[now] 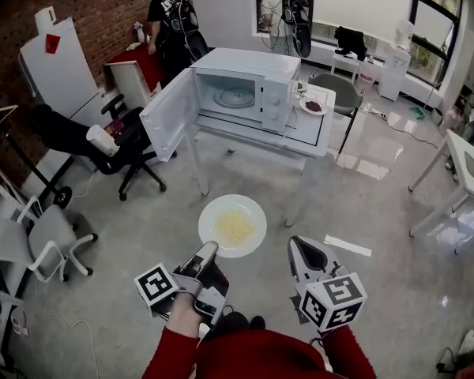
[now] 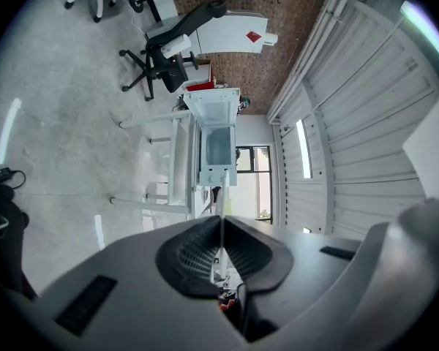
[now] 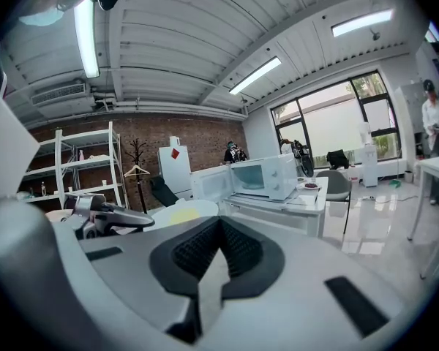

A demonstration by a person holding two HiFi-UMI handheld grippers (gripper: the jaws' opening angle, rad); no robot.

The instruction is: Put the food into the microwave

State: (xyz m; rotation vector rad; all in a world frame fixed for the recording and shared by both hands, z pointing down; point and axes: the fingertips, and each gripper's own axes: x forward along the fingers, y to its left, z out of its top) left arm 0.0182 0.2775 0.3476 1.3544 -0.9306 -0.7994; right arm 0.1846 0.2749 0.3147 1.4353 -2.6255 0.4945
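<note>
A white plate with pale yellow food hangs over the floor, held level by its near left rim. My left gripper is shut on that rim. In the left gripper view the plate shows edge-on as a thin white line between the closed pads. My right gripper hovers just right of the plate, shut with nothing in it. The white microwave stands ahead on a white table, its door swung open to the left and its glass turntable bare. The right gripper view shows the microwave and the plate.
A second small plate with dark food lies on the table right of the microwave. A black office chair stands left of the open door, a grey chair nearer left. Two people stand behind. White tables are at the right.
</note>
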